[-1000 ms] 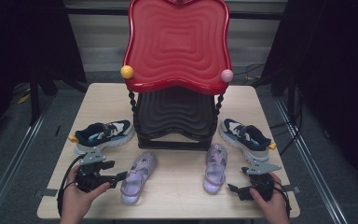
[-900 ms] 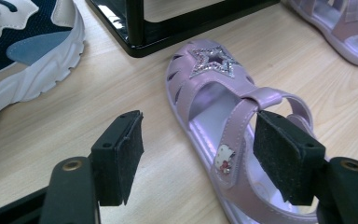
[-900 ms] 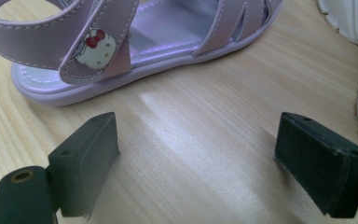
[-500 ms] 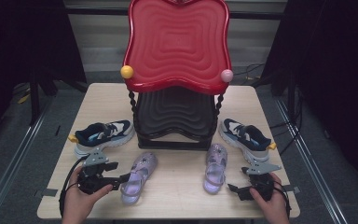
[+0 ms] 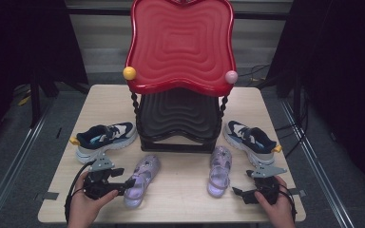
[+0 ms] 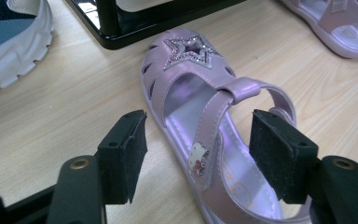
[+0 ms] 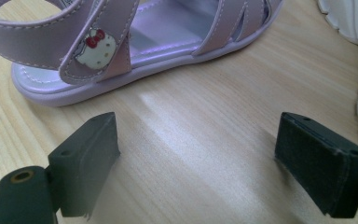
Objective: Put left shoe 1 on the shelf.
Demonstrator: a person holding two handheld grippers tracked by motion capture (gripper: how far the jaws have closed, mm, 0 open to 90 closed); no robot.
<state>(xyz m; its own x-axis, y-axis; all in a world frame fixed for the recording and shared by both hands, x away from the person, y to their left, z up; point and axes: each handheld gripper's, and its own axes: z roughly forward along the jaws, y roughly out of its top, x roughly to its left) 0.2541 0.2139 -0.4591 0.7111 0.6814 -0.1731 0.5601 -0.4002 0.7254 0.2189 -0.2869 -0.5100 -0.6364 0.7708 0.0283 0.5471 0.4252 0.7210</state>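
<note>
Bearing shoes and rack — pale wooden table, dark surroundings.

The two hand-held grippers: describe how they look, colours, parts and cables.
The left hand-held gripper and the right hand-held gripper both have black bodies, each topped by a grey three-cornered plate. A black cable trails from each. In the gripper views, each has two black jaws with a brass-coloured rivet in the arm and a blocky, dark, rough-textured pad at the tip. The forearms show no sleeves.
</note>
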